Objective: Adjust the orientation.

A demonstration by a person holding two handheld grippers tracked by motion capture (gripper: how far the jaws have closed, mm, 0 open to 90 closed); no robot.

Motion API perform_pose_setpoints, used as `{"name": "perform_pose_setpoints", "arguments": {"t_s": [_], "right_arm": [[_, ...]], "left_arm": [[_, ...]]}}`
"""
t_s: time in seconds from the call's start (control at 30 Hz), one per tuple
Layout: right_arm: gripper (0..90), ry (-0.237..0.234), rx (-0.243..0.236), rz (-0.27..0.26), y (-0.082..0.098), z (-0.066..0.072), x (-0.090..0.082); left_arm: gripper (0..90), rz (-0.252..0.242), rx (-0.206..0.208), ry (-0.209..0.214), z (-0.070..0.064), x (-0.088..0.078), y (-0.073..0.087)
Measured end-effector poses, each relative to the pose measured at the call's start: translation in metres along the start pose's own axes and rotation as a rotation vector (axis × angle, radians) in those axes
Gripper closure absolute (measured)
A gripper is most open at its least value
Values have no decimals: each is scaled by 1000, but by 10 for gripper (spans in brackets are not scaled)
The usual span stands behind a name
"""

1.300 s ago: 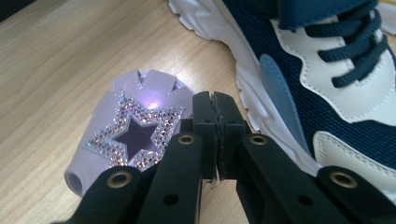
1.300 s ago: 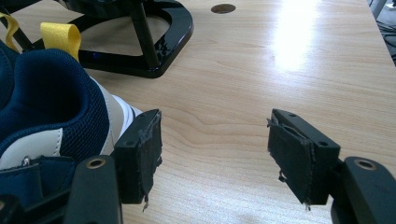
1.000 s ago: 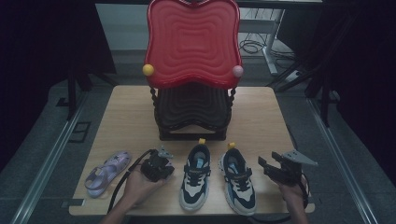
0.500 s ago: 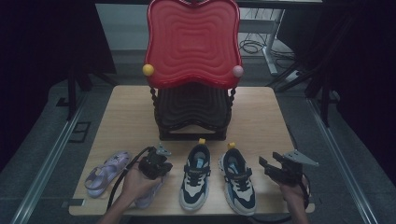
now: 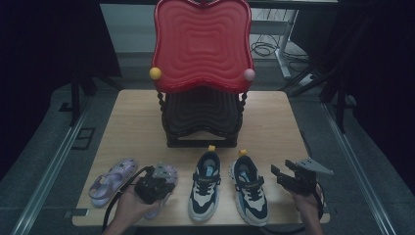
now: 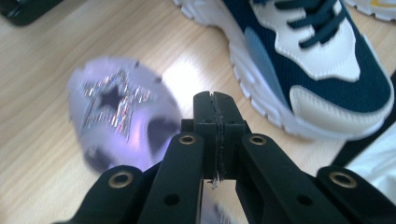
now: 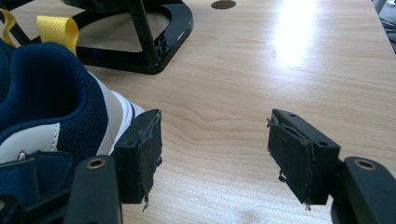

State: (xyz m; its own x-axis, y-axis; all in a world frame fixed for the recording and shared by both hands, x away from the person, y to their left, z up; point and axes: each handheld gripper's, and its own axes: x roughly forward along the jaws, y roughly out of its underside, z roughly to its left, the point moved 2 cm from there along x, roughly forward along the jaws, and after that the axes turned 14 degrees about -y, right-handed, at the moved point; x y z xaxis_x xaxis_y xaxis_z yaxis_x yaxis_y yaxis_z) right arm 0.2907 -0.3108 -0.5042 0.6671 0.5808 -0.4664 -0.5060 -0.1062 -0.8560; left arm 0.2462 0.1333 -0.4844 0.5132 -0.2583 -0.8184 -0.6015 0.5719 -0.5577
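Far left on the table [image 5: 127, 122], pale wood grain with a matt finish: a lilac sandal [image 5: 108, 180], open straps, lying apart from its mate.

Left gripper [image 5: 155, 182], in the person's left hand [image 5: 128, 211], near the front edge. Jaws pressed flat together, pads meeting along one thin seam, nothing between them. In the left gripper view the closed tips [image 6: 215, 116] hang just over a second lilac sandal [image 6: 120, 120]: soft rounded toe, glittery silver star with a dark centre, image blurred. Whether the tips touch it, cannot tell. In the high view the same sandal [image 5: 167, 172] pokes out from under the gripper body.

Centre: a pair of sneakers, toes toward the person. Left sneaker [image 5: 205, 190], navy mesh, white panels, chunky ribbed white sole, yellow heel loop. Right sneaker [image 5: 249, 190], same build, close beside it, not touching.

Behind them: a black chair base [image 5: 201, 122] of stacked ribbed curves, glossy plastic, carrying a red rippled seat back [image 5: 201, 44] with a wavy outline; a yellow knob at its left corner, a pink one at its right.

Right gripper [image 5: 289, 177], held in the right hand [image 5: 309, 208] at the table's right front. Jaws wide apart, empty; pads of frayed black foam. Bare wood lies between them. The left pad [image 7: 145, 149] sits just beside the navy sneaker's heel.
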Motion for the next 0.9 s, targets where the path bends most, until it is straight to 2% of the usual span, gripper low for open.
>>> {"name": "perform_pose_setpoints", "arguments": {"t_s": [0.13,0.2,0.27,0.33,0.43,0.53,0.63,0.73,0.9], "right_arm": [[352,3,5,1,0,-1,0],[352,3,4,1,0,0,0],[352,3,3,1,0,0,0],[352,1,3,1,0,1,0],[352,3,4,1,0,0,0],[352,4,6,1,0,0,0],[352,5,2,1,1,0,0],[352,5,4,0,1,0,-1],[352,9,4,-1,1,-2,-2]], "left_arm": [[888,-14,-40,-12,11,-13,17],[884,-35,-72,4,17,-20,24],[877,-47,-89,-11,21,-27,30],[860,-77,-114,-5,25,-35,34],[848,-92,-127,-11,28,-41,39],[841,-84,-131,-25,31,-41,41],[793,-62,-131,-58,34,-36,41],[758,-38,-125,-71,36,-31,42],[690,-6,-139,-98,40,-23,46]]}}
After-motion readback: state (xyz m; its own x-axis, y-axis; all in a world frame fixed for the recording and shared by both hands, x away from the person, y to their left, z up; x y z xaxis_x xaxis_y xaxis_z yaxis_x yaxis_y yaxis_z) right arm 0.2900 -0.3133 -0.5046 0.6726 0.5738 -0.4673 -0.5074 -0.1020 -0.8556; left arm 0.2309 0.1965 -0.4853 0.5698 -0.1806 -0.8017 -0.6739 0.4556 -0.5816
